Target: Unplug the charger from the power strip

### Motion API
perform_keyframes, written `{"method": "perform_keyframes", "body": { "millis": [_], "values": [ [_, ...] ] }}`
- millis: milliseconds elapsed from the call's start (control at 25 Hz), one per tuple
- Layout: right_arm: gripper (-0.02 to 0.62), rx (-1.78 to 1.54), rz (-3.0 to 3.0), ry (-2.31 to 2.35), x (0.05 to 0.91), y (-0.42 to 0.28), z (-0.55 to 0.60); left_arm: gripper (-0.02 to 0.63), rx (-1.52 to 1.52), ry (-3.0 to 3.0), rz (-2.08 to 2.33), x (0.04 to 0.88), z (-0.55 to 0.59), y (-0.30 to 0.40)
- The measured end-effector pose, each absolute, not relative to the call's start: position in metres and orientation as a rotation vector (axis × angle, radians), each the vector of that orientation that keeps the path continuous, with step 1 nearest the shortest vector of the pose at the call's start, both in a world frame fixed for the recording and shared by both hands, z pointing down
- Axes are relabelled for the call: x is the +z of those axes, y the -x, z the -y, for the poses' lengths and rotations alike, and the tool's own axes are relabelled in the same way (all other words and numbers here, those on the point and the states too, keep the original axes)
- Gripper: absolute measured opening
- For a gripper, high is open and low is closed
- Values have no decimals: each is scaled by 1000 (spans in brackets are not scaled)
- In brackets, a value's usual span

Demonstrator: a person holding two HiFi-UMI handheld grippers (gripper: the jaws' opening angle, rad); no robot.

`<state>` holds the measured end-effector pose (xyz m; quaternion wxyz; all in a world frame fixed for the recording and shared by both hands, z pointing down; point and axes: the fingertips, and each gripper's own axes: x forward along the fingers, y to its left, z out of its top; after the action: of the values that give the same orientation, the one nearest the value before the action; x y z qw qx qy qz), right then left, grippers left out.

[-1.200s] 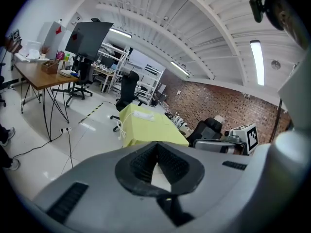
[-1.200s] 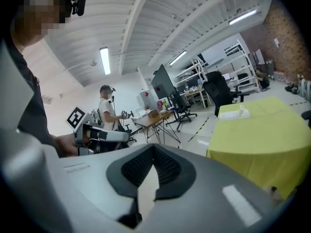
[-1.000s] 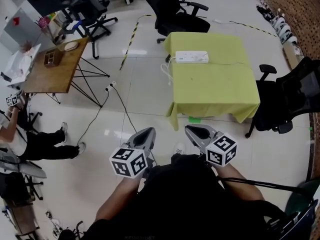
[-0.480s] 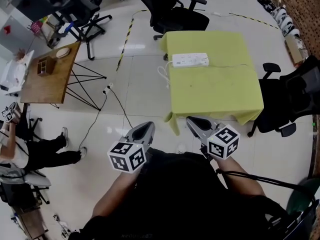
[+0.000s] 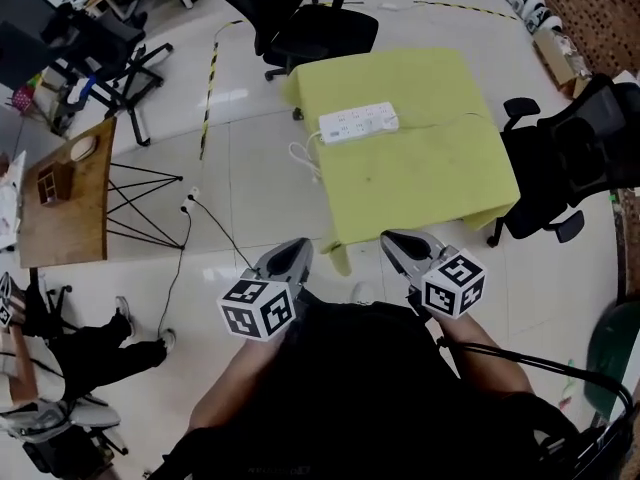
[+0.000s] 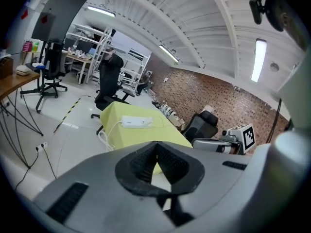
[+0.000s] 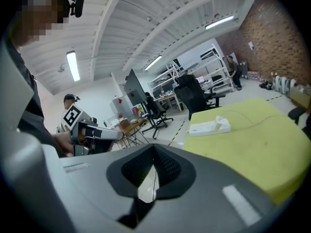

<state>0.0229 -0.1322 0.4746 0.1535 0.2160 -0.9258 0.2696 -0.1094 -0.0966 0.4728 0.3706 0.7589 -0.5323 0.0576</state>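
Observation:
A white power strip [image 5: 358,123] lies at the far side of a table with a yellow-green cloth [image 5: 420,183]. A white charger [image 5: 386,116] sticks up at the strip's right end, and a thin cable [image 5: 450,119] runs right from it. In the right gripper view the strip [image 7: 206,128] shows the charger [image 7: 221,122] on top. The strip [image 6: 136,122] is small and distant in the left gripper view. My left gripper [image 5: 297,250] and right gripper [image 5: 394,239] hover side by side in front of the table's near edge, both shut and empty, well short of the strip.
The strip's white cord [image 5: 304,160] hangs in loops off the table's left side. Black office chairs stand behind the table [image 5: 300,18] and at its right [image 5: 580,148]. A wooden table [image 5: 60,193], a floor cable [image 5: 185,238] and a seated person [image 5: 70,353] are at left.
Both grippers have come forward towards the yellow-green table, which now lies nearer and more central in the head view. Their jaws have stayed shut.

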Motion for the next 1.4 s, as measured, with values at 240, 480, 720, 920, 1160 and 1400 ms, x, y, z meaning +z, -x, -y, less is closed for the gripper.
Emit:
{"method": "perform_keyframes", "body": {
  "millis": [240, 480, 720, 920, 1160, 1400],
  "values": [
    [3, 819, 2597, -863, 473, 13, 171, 6, 221, -2078, 1202, 471, 158, 152],
    [3, 830, 2572, -1005, 463, 78, 194, 6, 260, -2175, 1073, 471, 213, 205],
    [3, 899, 2465, -1219, 467, 88, 203, 6, 302, -2230, 893, 482, 233, 222],
    [3, 925, 2390, -1364, 466, 71, 210, 6, 312, -2261, 802, 487, 244, 219],
    [3, 904, 2365, -1414, 467, 55, 238, 6, 316, -2257, 795, 493, 263, 217],
    [3, 900, 2381, -1382, 479, 38, 277, 6, 327, -2232, 851, 497, 285, 207]
  ]
}}
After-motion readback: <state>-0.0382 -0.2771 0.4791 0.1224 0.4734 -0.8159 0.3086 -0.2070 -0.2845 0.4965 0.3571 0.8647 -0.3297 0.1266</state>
